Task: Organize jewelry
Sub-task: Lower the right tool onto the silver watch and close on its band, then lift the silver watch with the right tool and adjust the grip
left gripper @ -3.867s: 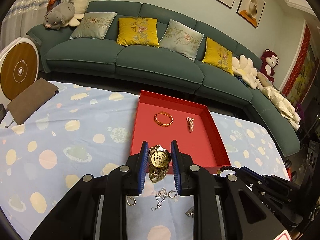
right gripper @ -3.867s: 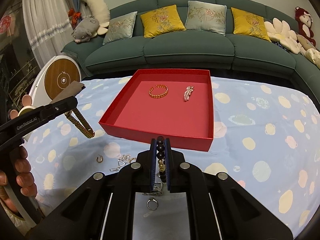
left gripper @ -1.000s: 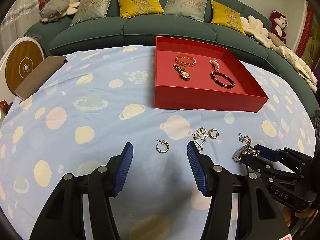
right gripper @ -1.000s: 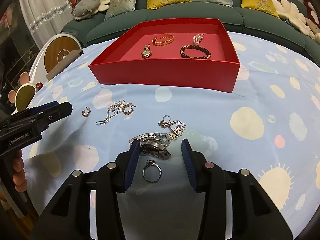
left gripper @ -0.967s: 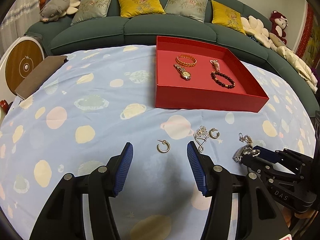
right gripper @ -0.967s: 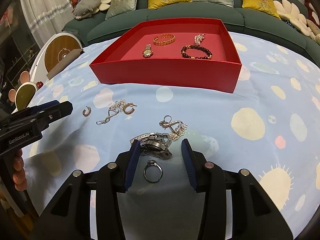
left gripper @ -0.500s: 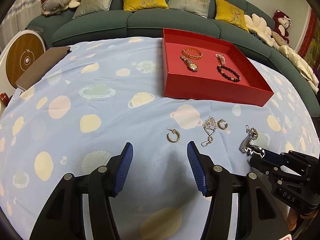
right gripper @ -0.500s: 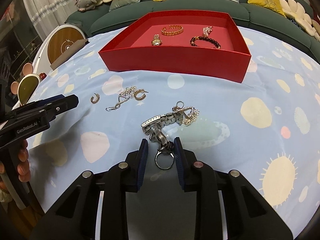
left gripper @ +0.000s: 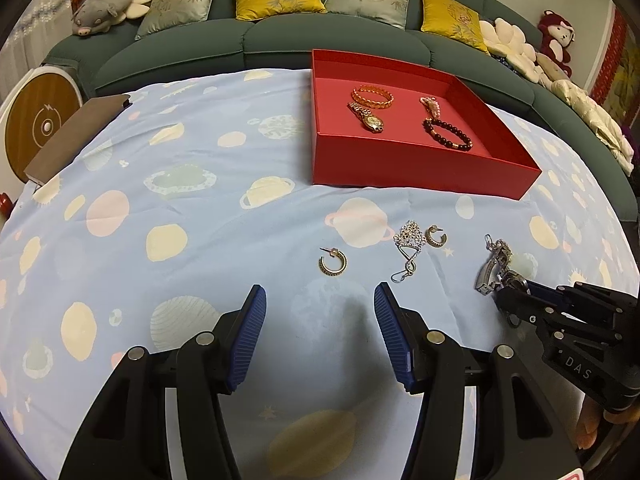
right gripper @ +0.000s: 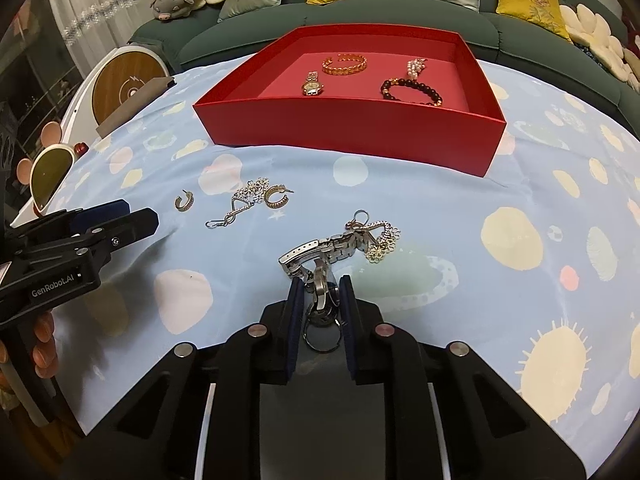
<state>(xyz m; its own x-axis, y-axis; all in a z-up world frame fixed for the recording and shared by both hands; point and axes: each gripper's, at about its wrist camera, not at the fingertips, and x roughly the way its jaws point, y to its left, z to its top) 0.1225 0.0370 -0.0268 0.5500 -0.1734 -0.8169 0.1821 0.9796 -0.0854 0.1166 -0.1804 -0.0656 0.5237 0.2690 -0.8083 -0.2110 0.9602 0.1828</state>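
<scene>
A red tray (left gripper: 420, 168) holds a gold bangle (left gripper: 373, 97), a gold watch (left gripper: 369, 119), a pearl piece (left gripper: 431, 105) and a dark bead bracelet (left gripper: 448, 133). My left gripper (left gripper: 320, 320) is open and empty just short of a gold hoop earring (left gripper: 332, 261). A silver chain (left gripper: 408, 248) and a second hoop (left gripper: 435, 236) lie to its right. My right gripper (right gripper: 320, 300) is shut on a silver watch (right gripper: 320, 252), whose band lies on the cloth next to another silver chain (right gripper: 378, 236). A ring (right gripper: 322, 334) lies between the right gripper's fingers.
The table has a light blue cloth with planet prints (left gripper: 180, 208). A brown notebook (left gripper: 76, 128) lies at its far left edge. A green sofa with cushions (left gripper: 320, 20) runs behind the table. The tray also shows in the right wrist view (right gripper: 348, 128).
My right gripper has closed from open onto the silver watch. My left gripper stays open and has drifted slightly left of the earring. Earlier, the gold watch and bead bracelet went into the tray.
</scene>
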